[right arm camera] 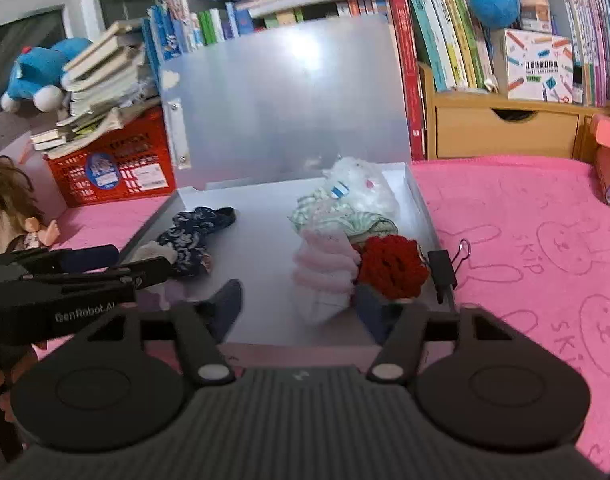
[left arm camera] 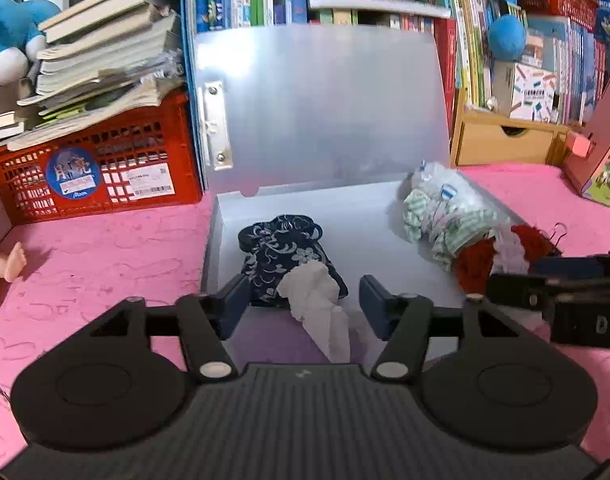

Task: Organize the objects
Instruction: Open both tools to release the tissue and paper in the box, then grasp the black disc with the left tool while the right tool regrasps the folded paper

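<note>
We see an open grey box (left arm camera: 385, 216) on the pink-covered desk (left arm camera: 105, 256), its frosted lid (left arm camera: 321, 104) standing upright at 12 o'clock. Inside, toward 9 o'clock, lies a navy cloth with a white floral print (left arm camera: 281, 252), crumpled flat. A crumpled white cloth (left arm camera: 313, 300) lies over its near end and trails across the box's front edge toward 6 o'clock. Our left gripper (left arm camera: 305, 300) stands about half open on either side of that white cloth, its blue pads clear of it.

Along the 3 o'clock wall sits a bag of white fluffy stuff (right arm camera: 357, 188), then a green-and-white striped cloth (right arm camera: 337, 216), then a folded pale pink cloth (right arm camera: 325, 272) beside a red knitted piece (right arm camera: 389, 268). A black binder clip (right arm camera: 441, 272) grips the box's wall just beside the red piece. Our right gripper (right arm camera: 301, 304) is spread wide around the pink cloth's near end; whether a pad touches it we cannot tell.
</note>
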Tool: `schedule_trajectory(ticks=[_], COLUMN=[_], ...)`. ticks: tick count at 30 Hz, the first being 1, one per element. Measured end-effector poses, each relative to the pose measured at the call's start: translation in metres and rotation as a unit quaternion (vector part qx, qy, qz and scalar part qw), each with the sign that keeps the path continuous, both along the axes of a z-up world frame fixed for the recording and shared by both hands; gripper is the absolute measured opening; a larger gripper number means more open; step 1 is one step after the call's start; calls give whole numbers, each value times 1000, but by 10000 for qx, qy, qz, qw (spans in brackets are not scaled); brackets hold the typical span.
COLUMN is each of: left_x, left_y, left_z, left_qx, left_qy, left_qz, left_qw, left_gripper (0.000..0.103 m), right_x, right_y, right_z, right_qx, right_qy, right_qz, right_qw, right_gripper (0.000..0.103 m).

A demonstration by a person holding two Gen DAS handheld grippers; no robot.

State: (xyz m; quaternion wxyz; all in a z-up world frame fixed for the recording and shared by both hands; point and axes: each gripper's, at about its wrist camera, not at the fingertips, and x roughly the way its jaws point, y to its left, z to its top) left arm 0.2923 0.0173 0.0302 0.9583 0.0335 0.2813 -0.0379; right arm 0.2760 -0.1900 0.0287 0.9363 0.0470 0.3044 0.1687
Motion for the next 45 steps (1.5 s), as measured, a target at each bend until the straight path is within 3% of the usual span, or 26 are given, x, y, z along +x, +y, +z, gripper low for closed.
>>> schedule_trajectory(ticks=[8, 19, 28, 34, 38, 43, 45], left_x=[-40, -110, -175, -217, -241, -257, -258], left_y=[4, 15, 33, 48, 47, 37, 31], left_z=[20, 27, 11, -6, -19, -33, -38], left_qx=[152, -179, -426, -425, -318, -240, -188], left_qy=[-274, -349, -237, -107, -64, 38, 69], left_qz=[-140, -401, -367, -472, -630, -924, -1001], left_qw=[9994, 9984, 9981, 9979, 9975, 9954, 9948], left_gripper=[75, 75, 75, 75, 75, 75, 74], right_x=[-37, -91, -126, -149, -152, -147, -146], right_y=[-8, -8, 1, 11, 18, 35, 40], right_z=[12, 16, 11, -6, -12, -16, -18], right_qx=[169, 373, 309, 20, 170, 104, 74], right_qy=[-204, -210, -124, -74, 48, 153, 208], right_qz=[241, 862, 1376, 1663, 1767, 1707, 1697], right_qw=[9994, 9954, 9899, 9860, 9841, 9852, 9852], right_gripper=[86, 87, 87, 87, 86, 75, 57])
